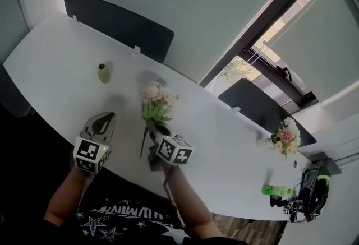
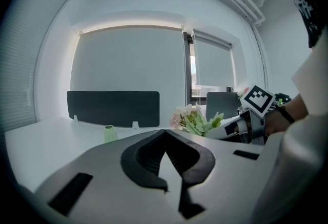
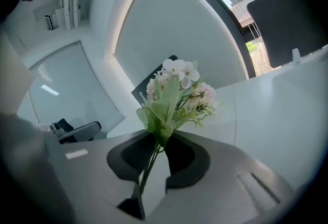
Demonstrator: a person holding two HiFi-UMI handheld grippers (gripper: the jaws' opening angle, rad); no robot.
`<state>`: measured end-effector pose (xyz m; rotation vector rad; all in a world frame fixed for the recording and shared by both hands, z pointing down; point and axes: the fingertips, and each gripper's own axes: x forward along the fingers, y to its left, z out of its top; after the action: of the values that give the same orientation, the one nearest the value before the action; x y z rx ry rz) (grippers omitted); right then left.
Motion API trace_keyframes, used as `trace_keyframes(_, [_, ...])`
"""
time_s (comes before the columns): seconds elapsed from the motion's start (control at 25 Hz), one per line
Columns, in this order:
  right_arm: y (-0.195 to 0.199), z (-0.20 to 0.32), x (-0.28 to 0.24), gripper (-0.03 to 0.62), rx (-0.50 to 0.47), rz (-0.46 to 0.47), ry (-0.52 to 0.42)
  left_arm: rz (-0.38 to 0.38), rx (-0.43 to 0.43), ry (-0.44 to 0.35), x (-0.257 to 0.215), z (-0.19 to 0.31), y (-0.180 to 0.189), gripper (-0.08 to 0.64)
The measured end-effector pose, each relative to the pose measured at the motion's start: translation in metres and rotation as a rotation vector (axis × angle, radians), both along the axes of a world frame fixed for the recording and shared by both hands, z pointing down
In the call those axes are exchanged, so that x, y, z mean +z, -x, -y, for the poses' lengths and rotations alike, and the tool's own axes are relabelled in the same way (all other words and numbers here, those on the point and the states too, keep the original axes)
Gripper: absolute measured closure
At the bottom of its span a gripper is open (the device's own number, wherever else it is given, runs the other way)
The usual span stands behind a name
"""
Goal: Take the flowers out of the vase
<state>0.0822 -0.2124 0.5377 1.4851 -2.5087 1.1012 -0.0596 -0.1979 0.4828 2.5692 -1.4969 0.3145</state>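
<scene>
A small green vase (image 1: 104,73) stands empty and upright on the white table (image 1: 50,70); the left gripper view shows the vase (image 2: 108,134) far ahead. A bunch of pink and white flowers (image 1: 157,102) with green leaves is held clear of the vase, to its right. My right gripper (image 1: 156,126) is shut on the stems, which run between its jaws below the blooms (image 3: 177,89). My left gripper (image 1: 105,116) hovers near the table's front edge, short of the vase, shut and holding nothing. From the left gripper view the flowers (image 2: 192,119) are at the right.
Two dark divider screens (image 1: 118,22) (image 1: 263,106) stand along the table's far edge. A second bouquet (image 1: 286,137) lies at the right, with a green object (image 1: 276,189) and black gear (image 1: 311,196) beyond it. A window (image 1: 269,42) lies behind.
</scene>
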Motion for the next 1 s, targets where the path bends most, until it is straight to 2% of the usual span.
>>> trace_keyframes(0.36, [-0.017, -0.030, -0.035, 0.532, -0.144, 0.013, -0.096, 0.010, -0.140, -0.058, -0.024, -0.040, -0.018, 0.552])
trace_keyframes(0.48, [-0.020, -0.044, -0.048, 0.532, -0.187, -0.002, -0.143, 0.020, -0.203, -0.095, -0.037, -0.055, -0.013, 0.552])
trace_keyframes(0.64, [-0.010, -0.062, -0.077, 0.532, -0.250, -0.018, -0.231, 0.011, -0.269, -0.106, -0.048, -0.080, 0.002, 0.552])
trace_keyframes(0.8, [0.004, -0.079, -0.096, 0.532, -0.284, -0.025, -0.284, -0.006, -0.290, -0.108, -0.050, -0.100, 0.013, 0.553])
trace_keyframes(1.0, [0.021, -0.100, -0.109, 0.532, -0.287, -0.031, -0.305, -0.042, -0.282, -0.121, -0.057, -0.121, 0.028, 0.553])
